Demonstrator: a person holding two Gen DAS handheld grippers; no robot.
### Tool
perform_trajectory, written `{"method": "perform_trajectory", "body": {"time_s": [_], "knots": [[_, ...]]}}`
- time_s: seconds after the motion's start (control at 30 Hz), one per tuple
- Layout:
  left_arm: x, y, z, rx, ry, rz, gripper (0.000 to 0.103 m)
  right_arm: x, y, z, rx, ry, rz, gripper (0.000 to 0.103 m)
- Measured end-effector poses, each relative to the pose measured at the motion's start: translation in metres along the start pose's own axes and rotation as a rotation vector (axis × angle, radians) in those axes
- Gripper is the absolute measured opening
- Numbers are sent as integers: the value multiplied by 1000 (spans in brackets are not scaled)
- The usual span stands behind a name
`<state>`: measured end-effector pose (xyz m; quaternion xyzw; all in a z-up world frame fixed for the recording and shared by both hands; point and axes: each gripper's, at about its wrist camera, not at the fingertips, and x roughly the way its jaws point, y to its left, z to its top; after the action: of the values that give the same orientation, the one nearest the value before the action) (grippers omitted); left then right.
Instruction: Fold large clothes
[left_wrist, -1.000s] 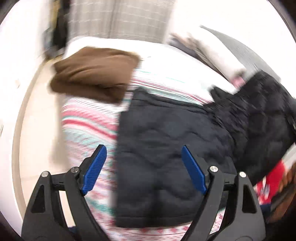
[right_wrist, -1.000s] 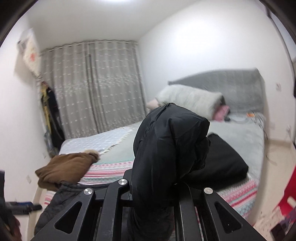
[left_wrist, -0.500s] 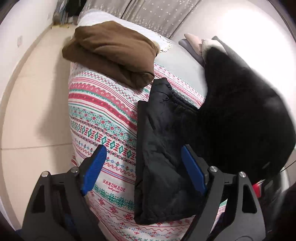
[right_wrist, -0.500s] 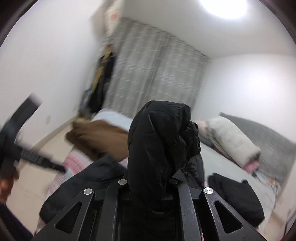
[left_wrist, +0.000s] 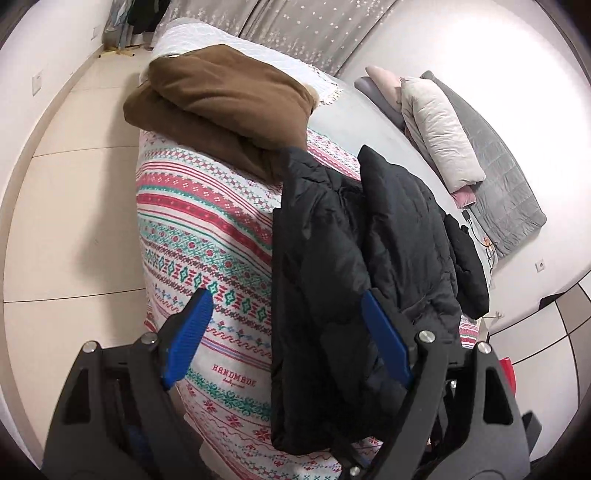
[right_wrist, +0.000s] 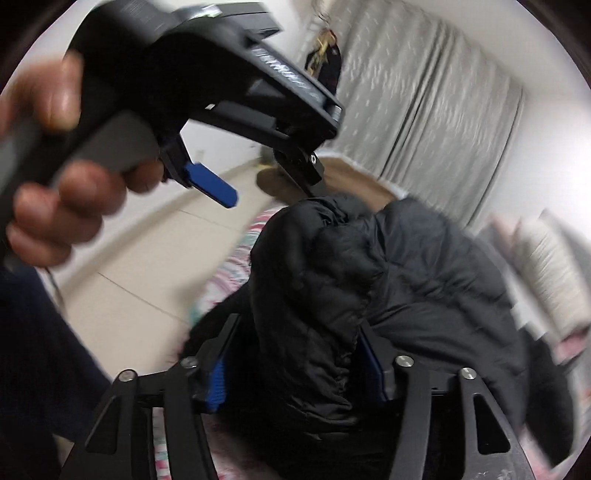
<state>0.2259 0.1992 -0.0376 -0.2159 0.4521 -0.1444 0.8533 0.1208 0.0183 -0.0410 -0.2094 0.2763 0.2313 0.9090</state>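
Observation:
A black quilted puffer jacket (left_wrist: 332, 258) lies folded over itself on the patterned blanket (left_wrist: 207, 229) at the bed's foot. My left gripper (left_wrist: 288, 332) is open and empty, its blue pads hovering above the jacket's near edge and the blanket. My right gripper (right_wrist: 295, 365) is shut on a bunched part of the jacket (right_wrist: 314, 295), which fills the space between its fingers. The left gripper, held by a hand (right_wrist: 55, 206), also shows in the right wrist view (right_wrist: 258, 181), open, just above the jacket.
A folded brown garment (left_wrist: 229, 103) lies further up the bed. Another black garment (left_wrist: 469, 266) lies to the right. Pillows (left_wrist: 436, 125) and a grey headboard (left_wrist: 498, 155) are at the far end. Beige tiled floor (left_wrist: 74, 203) is to the left.
My right gripper has swung the held jacket part down and over onto the rest of the jacket. My left gripper has stayed open and shifted closer over the bed's foot.

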Motion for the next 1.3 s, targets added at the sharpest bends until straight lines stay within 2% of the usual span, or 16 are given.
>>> {"method": "perform_trajectory", "body": {"time_s": [0.13, 0.3, 0.4, 0.5, 0.53, 0.57, 0.6, 0.67, 0.73, 0.8, 0.97, 1.07, 1.2, 1.3], "knots": [[3, -8, -1, 9, 16, -60, 83, 3, -15, -3, 97, 21, 127, 61], [-1, -22, -2, 77, -21, -7, 83, -21, -47, -3, 257, 14, 287, 61], [4, -22, -3, 86, -4, 8, 83, -54, -76, -2, 353, -58, 376, 61], [14, -24, -7, 125, 27, 65, 83, -79, -114, -4, 458, -138, 420, 61], [17, -25, -9, 135, 37, 77, 83, -82, -127, -7, 494, -152, 416, 61], [20, -26, -10, 145, 49, 87, 83, -80, -140, -11, 516, -145, 372, 61], [22, -26, -11, 149, 57, 96, 83, -72, -149, -16, 526, -106, 298, 61], [22, -25, -11, 152, 60, 105, 83, -52, -167, -24, 558, -15, 206, 61], [20, -26, -10, 161, 60, 106, 83, -30, -174, -34, 626, 41, 214, 61], [14, -27, -8, 158, 39, 104, 83, -21, -167, -37, 633, 63, 221, 61], [-4, -42, -1, 191, -45, 37, 83, -16, -134, -35, 491, 114, 181, 61], [-6, -72, 1, 276, -74, -4, 83, -6, -122, -43, 461, 160, 174, 61], [16, -114, 7, 402, -48, 35, 83, -1, -113, -52, 448, 201, 190, 61], [43, -129, 20, 406, -14, 104, 83, 0, -107, -58, 424, 225, 195, 62]]}}
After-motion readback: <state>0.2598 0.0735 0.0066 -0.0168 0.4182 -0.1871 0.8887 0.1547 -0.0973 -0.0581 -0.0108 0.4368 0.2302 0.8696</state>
